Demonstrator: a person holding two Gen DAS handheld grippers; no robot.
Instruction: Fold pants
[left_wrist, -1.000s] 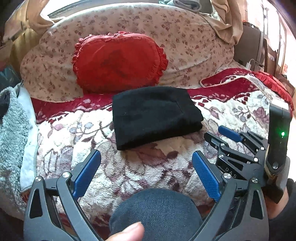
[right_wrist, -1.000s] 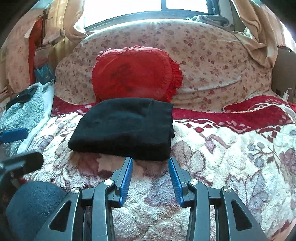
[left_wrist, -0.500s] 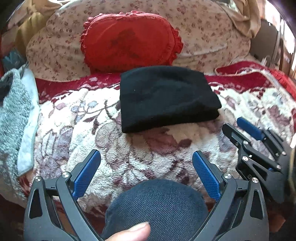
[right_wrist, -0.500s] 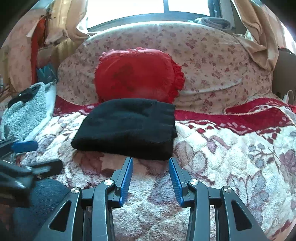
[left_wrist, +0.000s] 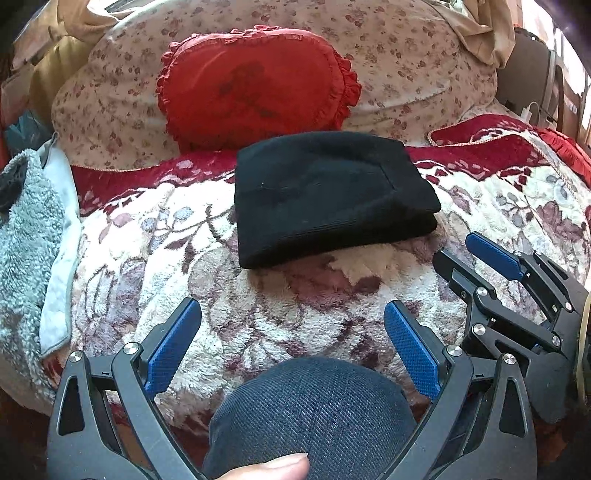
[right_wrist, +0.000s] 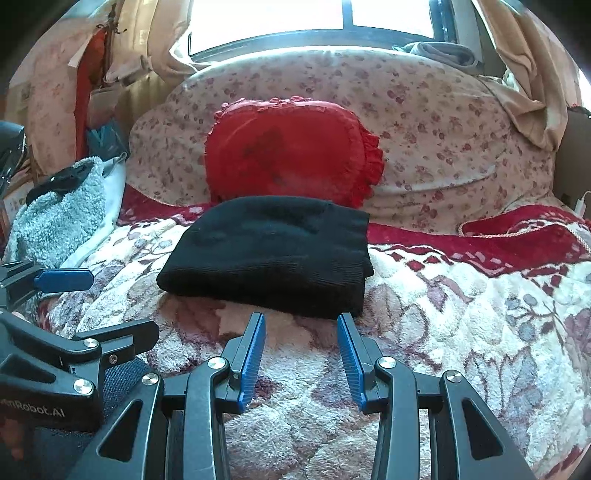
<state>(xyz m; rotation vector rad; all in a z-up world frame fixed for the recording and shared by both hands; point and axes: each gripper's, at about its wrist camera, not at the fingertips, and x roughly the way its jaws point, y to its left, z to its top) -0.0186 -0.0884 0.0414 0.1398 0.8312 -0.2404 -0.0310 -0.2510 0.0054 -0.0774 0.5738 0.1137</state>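
Note:
The black pants (left_wrist: 328, 195) lie folded into a compact rectangle on the floral blanket (left_wrist: 177, 266), in front of a red ruffled cushion (left_wrist: 255, 85). In the right wrist view the same pants (right_wrist: 269, 254) sit just beyond my right gripper (right_wrist: 301, 325), whose blue pads stand apart with nothing between them. My left gripper (left_wrist: 291, 314) is open wide, held back from the pants above a person's knee (left_wrist: 314, 413) in dark denim. The right gripper (left_wrist: 476, 254) shows at the right edge of the left wrist view, the left gripper (right_wrist: 74, 295) at the left edge of the right wrist view.
A large floral pillow (right_wrist: 424, 122) backs the red cushion (right_wrist: 291, 147). A grey fluffy towel (left_wrist: 26, 243) lies at the left edge of the bed. A thumb (left_wrist: 266, 469) shows at the bottom of the left wrist view. A window (right_wrist: 306, 18) is behind.
The left wrist view has tipped downward and a little closer, so the pants and cushion sit higher in it. The right gripper and the pants have stayed put.

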